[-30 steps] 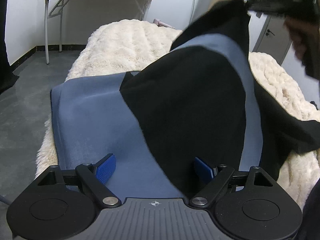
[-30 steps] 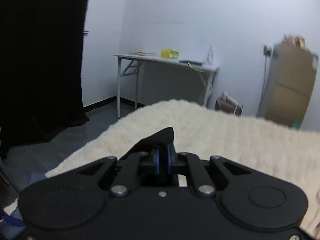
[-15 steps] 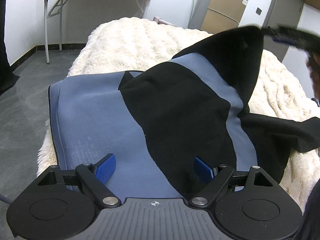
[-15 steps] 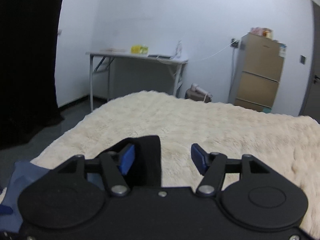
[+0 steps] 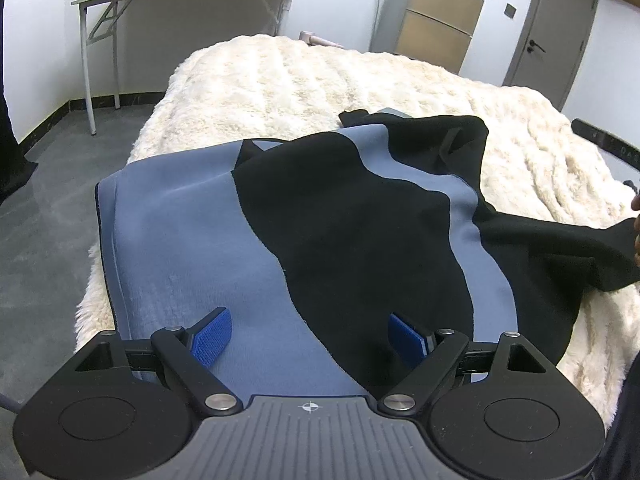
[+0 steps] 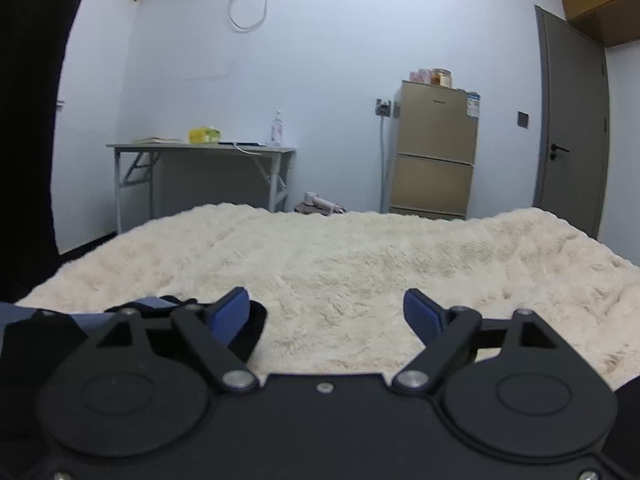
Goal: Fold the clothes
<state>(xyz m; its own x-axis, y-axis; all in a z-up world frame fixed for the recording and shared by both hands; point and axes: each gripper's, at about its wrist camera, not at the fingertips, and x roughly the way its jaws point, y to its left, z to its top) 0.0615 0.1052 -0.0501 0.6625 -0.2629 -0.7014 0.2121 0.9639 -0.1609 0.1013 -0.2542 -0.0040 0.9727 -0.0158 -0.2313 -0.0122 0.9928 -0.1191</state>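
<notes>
Blue-and-black soft fleece garment (image 5: 304, 240) spread over the near end of the bed's cream shaggy fleece blanket (image 5: 320, 80), 1 black flap laid across the blue panel, a black sleeve (image 5: 560, 248) trailing off to the right. Left tongs (image 5: 308, 336) splayed wide just above the near hem, gripping nothing. Right tongs (image 6: 326, 312) equally wide and empty, low over the blanket, the garment's far black corner (image 6: 248, 328) lying beside the left pad, probably just touching it, though hard to confirm from this angle.

Judged step: flap set down, next fold to come. Best done by smoothing the ridge along the black flap first, then pinching a hem edge through both layers, lifting low and carrying straight across so the edges line up. Worth tucking the loose sleeve in beforehand, or a lump under the fold seems likely.

Around: grey folding desk (image 6: 200, 148) with a yellow box (image 6: 204, 135) and a bottle, tan 2-door fridge (image 6: 434, 152), grey door (image 6: 572, 120), all well apart. Shaggy pile likely to drag on the cloth.
</notes>
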